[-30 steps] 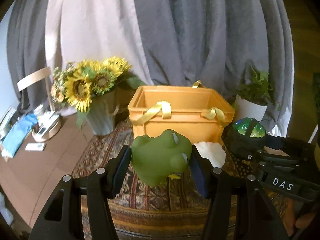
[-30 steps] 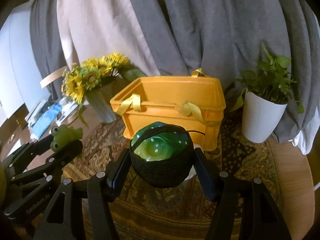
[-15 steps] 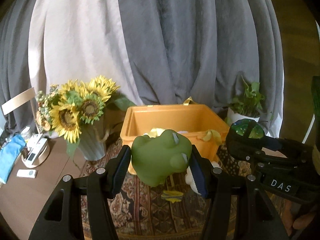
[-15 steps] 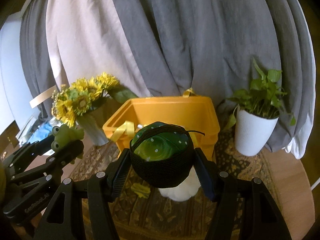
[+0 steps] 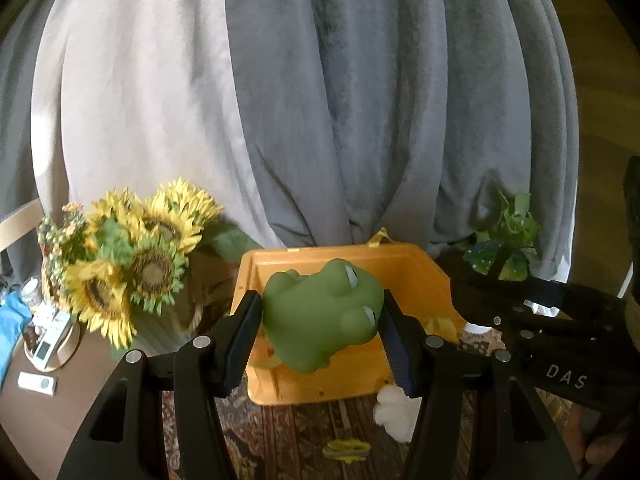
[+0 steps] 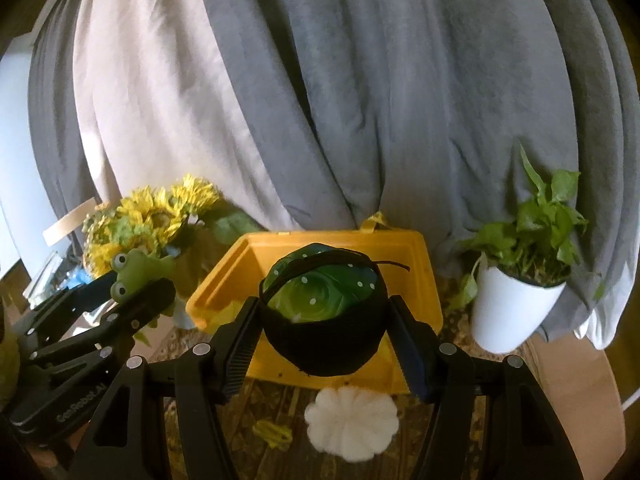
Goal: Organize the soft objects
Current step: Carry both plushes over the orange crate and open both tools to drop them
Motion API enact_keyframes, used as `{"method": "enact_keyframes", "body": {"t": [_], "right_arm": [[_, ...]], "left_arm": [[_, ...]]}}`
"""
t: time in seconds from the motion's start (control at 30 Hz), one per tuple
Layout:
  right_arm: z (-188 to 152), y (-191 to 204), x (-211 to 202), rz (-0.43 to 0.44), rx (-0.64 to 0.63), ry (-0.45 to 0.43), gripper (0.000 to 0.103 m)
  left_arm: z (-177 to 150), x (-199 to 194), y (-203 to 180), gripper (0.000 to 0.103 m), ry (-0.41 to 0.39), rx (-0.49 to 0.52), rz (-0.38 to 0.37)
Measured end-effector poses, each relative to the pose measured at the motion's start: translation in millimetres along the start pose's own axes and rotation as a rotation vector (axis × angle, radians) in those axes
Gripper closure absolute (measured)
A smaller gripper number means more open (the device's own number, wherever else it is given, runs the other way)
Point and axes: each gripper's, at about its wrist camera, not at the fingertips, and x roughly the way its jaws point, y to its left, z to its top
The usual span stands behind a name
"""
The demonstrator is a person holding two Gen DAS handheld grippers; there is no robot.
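The left hand-held gripper point(image 5: 322, 330) is clamped on a green frog toy point(image 5: 320, 316), its two dark fingers point(image 5: 244, 328) pressing the soft body from either side, and it holds the frog in the air over the open orange crate point(image 5: 424, 284). The right hand-held gripper point(image 6: 322, 330) is closed the same way around a round green toy with white dots wrapped in black mesh point(image 6: 322, 316), also held above the crate, just beside the left one. Yellow ribbon handles point(image 5: 440, 326) hang on the crate; what lies inside is hard to make out behind the toys. On the patterned rug point(image 6: 280, 404) just in front of the crate sit a white plush pumpkin point(image 6: 352, 424) and, near it, a small yellow scrap point(image 6: 274, 434). A vase of sunflowers point(image 5: 132, 268) stands to the left of the crate, and a leafy plant in a white pot point(image 6: 516, 304) to the right. Grey and pale curtains point(image 5: 360, 100) hang behind everything, and small items rest on the wooden counter point(image 5: 40, 420) at far left.
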Motion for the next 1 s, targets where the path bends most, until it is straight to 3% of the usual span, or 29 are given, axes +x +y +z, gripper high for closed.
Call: {"method": "enact_keyframes", "body": {"t": [0.47, 0.63, 1.0], "right_arm": [[38.6, -14.0, 69.8, -0.02, 0.003, 0.069, 0.039], [44.4, -23.7, 102.9, -0.018, 0.016, 0.138, 0.039], [45.9, -45.2, 168.2, -0.034, 0.053, 0.31, 0.039]], "left_arm": [[29.5, 68.8, 3.9, 0.045, 0.062, 0.03, 0.008], [35.7, 101.4, 4.6, 0.045, 0.126, 0.053, -0.001], [31.1, 182.4, 5.2, 0.045, 0.351, 0.077, -0.04]]}}
